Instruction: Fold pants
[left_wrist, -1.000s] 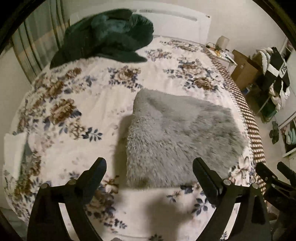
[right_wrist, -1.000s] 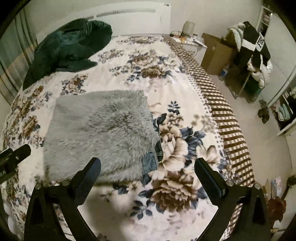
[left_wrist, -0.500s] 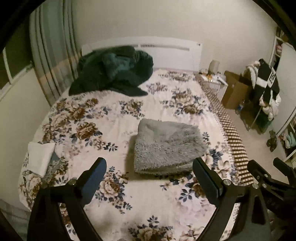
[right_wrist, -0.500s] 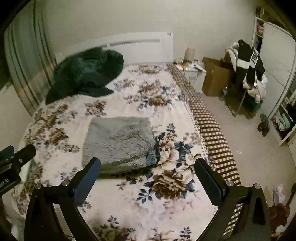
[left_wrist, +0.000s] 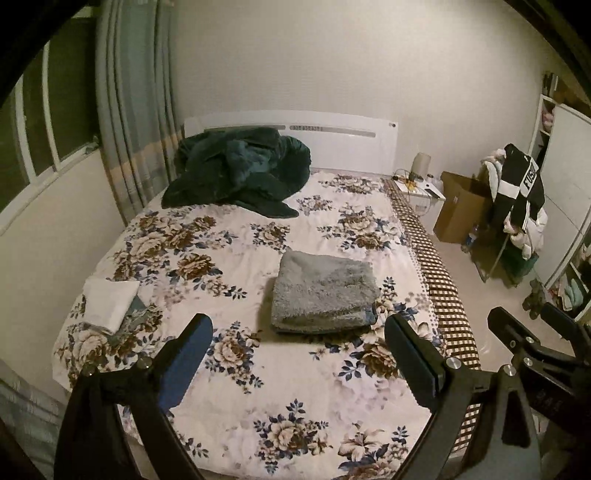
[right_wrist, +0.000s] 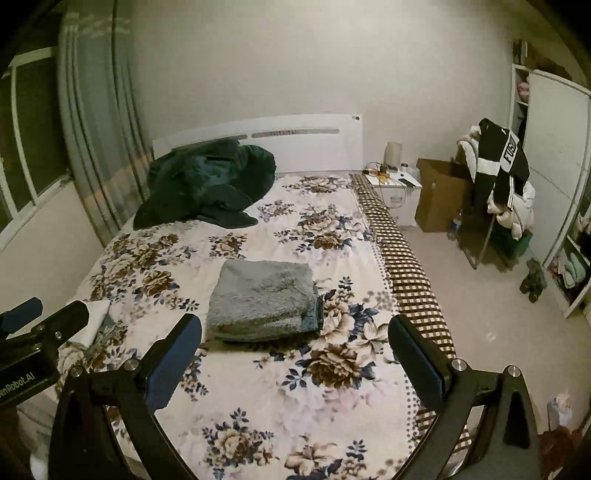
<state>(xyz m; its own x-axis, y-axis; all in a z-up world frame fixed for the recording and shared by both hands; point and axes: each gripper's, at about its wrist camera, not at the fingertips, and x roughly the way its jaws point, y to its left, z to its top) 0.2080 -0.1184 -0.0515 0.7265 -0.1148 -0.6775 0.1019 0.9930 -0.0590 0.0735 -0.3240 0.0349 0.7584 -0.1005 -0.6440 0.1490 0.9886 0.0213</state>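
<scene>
**Both grippers clear of a finished fold**

Two views show the same state. From the left wrist, the left gripper (left_wrist: 295, 363) hangs above the foot of the bed (left_wrist: 332, 413) with its jaws spread wide and nothing between them. The grey fleece pants (left_wrist: 323, 293) lie as a compact, squared bundle on the floral cover, well apart from the gripper; a white folded cloth (left_wrist: 109, 301) sits near the left edge and a dark green blanket (left_wrist: 240, 171) is heaped by the headboard.

From the right wrist, the right gripper (right_wrist: 293, 354) is likewise spread and empty, with the pants (right_wrist: 264, 297) lying ahead of it. The fold looks complete, so the sound course is probably to hold both grippers off the fabric and not snag the fuzzy pile or the exposed corner at the stack's right edge.
</scene>
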